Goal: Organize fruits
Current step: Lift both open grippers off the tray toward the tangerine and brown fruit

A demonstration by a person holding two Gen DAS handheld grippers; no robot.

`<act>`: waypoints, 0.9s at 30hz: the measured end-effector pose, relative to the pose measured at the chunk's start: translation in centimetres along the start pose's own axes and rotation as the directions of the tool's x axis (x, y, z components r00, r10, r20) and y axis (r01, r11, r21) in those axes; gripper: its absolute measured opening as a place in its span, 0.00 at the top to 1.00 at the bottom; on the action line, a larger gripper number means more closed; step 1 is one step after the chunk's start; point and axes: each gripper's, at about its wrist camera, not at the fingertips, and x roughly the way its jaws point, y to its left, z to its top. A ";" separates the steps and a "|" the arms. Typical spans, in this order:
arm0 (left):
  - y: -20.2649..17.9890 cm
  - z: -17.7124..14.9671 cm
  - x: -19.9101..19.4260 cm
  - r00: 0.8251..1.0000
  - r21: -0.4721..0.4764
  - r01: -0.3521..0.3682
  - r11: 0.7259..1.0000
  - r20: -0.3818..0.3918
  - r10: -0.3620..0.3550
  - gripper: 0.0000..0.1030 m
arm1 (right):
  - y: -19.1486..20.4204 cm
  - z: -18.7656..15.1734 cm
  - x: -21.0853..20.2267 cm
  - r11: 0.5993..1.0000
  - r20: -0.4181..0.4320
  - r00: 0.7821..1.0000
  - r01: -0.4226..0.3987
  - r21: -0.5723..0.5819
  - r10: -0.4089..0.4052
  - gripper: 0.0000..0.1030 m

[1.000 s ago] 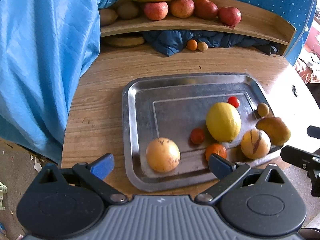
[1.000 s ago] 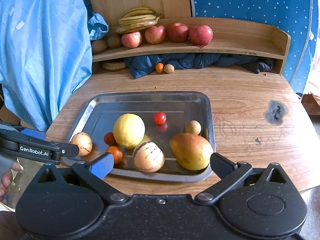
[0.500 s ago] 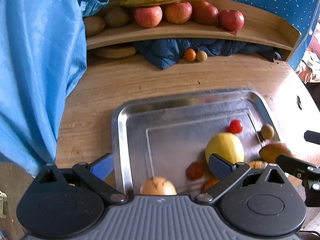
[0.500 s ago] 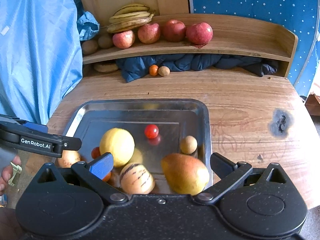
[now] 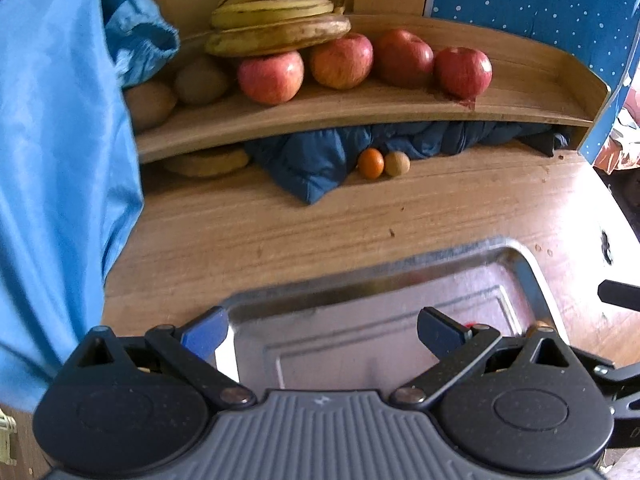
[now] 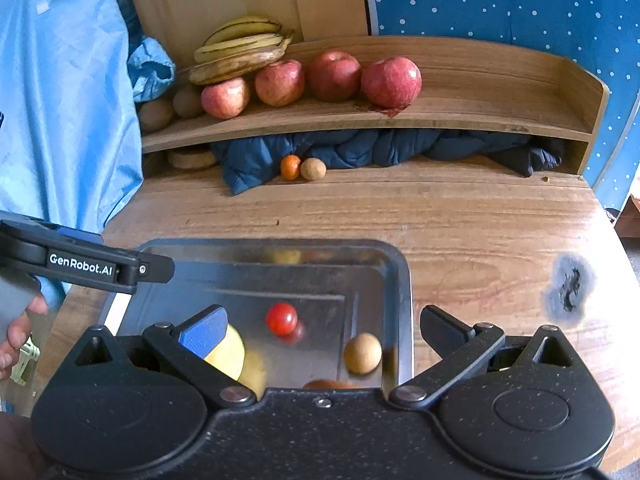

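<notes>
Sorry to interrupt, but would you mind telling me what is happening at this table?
A person is sorting fruit with a handheld gripper in each hand. Both the left gripper and the right gripper are open and empty, held over the near end of a metal tray on the wooden table. A cherry tomato, a lemon and a small brown fruit lie in the tray. Apples and bananas sit on the shelf behind.

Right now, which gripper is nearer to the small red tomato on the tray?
Right. The tomato lies just ahead of the open right gripper, between its fingers' lines. The open left gripper is over the tray's other side, the tomato hidden behind its right finger.
</notes>
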 end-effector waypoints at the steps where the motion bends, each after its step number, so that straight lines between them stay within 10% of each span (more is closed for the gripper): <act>1: -0.1 0.4 0.3 1.000 0.003 0.002 1.000 0.000 -0.002 0.01 | -0.1 0.3 0.3 1.000 -0.001 1.000 0.002 0.003 -0.002 0.01; 27: -2.4 8.8 9.0 0.998 0.002 0.070 0.998 0.006 -0.070 0.01 | -2.8 7.1 7.5 0.994 0.031 0.997 0.075 -0.084 -0.073 0.01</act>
